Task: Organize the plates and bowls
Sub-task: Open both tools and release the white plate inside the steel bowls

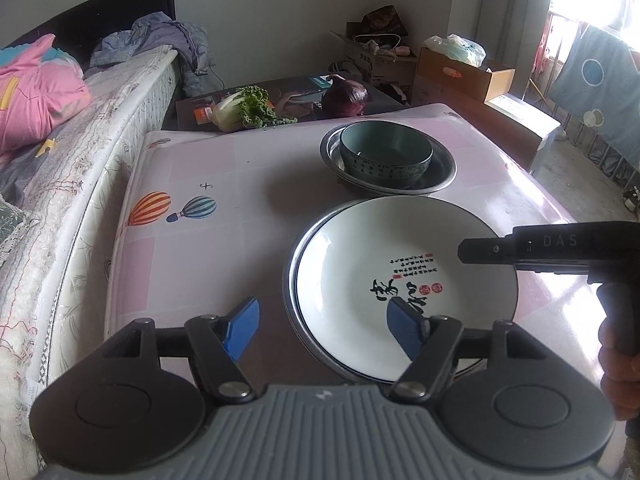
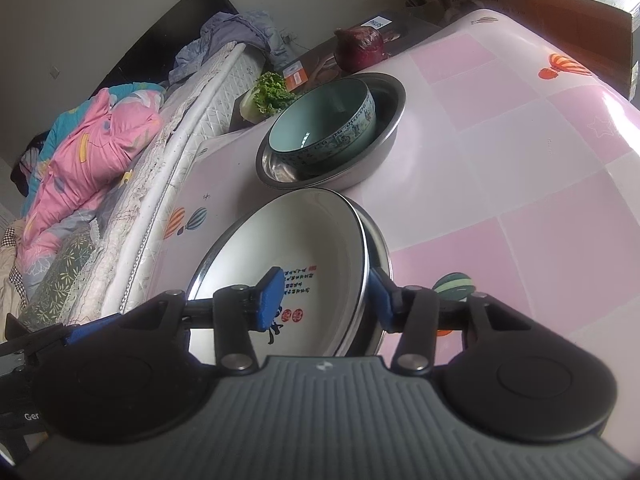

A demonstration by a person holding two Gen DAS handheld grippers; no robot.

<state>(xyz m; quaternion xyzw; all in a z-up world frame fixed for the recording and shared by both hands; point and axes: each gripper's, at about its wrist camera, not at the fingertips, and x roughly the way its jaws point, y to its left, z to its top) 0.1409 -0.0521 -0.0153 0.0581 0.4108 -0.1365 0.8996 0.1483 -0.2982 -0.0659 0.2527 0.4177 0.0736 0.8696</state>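
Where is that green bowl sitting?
The green bowl sits inside a metal basin on the pink table, just beyond the white plate.

Napa cabbage (image 1: 240, 110) and red cabbage (image 1: 346, 98) beyond the balloon-patterned worktop (image 1: 192, 184); pink quilt (image 1: 36, 92) on bed (image 1: 80, 184); cardboard boxes (image 1: 464, 74) by wall.

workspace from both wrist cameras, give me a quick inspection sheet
surface: pink checked tablecloth with balloon prints
job's things: white ceramic plate with black calligraphy sits in a steel dish; teal ceramic bowl sits in a steel basin
clutter: napa cabbage and red cabbage behind the table
grippers: left gripper open beside the plate's edge; right gripper open, straddling the plate's rim
cables: nothing seen on the table
surroundings: bed with pink quilt, cardboard boxes
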